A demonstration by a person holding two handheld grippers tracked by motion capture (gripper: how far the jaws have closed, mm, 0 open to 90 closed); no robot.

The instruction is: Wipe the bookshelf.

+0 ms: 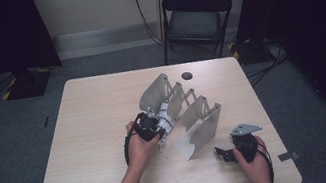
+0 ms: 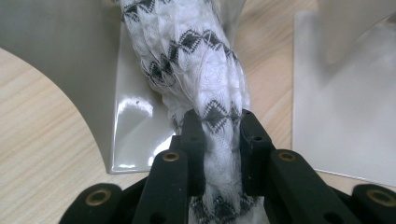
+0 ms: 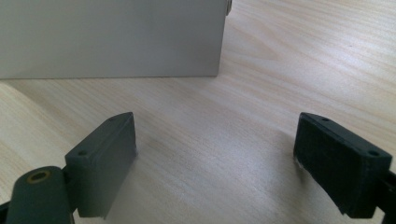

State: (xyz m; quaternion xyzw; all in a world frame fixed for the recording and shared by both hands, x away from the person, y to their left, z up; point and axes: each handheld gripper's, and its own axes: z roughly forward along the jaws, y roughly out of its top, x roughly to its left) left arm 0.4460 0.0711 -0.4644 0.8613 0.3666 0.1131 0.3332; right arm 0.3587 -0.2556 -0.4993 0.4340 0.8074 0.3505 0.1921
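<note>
A grey rack of several upright curved dividers (image 1: pixel 189 109) stands in the middle of the wooden table (image 1: pixel 92 134). A rolled white cloth with a black zigzag pattern (image 2: pixel 196 70) lies between two of its dividers (image 2: pixel 70 56). My left gripper (image 2: pixel 218 135) is shut on the near end of this cloth, both pads pressing its sides. In the high view the left gripper (image 1: pixel 149 127) sits at the rack's near-left end, over the cloth (image 1: pixel 167 111). My right gripper (image 3: pixel 215 149) rests low over bare table with jaws wide apart and nothing between them. It lies at the near right (image 1: pixel 225 154), just short of the rack.
A grey divider wall (image 3: pixel 109 37) stands just ahead of the right gripper. A small dark round disc (image 1: pixel 187 75) lies on the far part of the table. A black folding chair (image 1: pixel 193 17) stands beyond the far edge. Bare tabletop spreads to the left.
</note>
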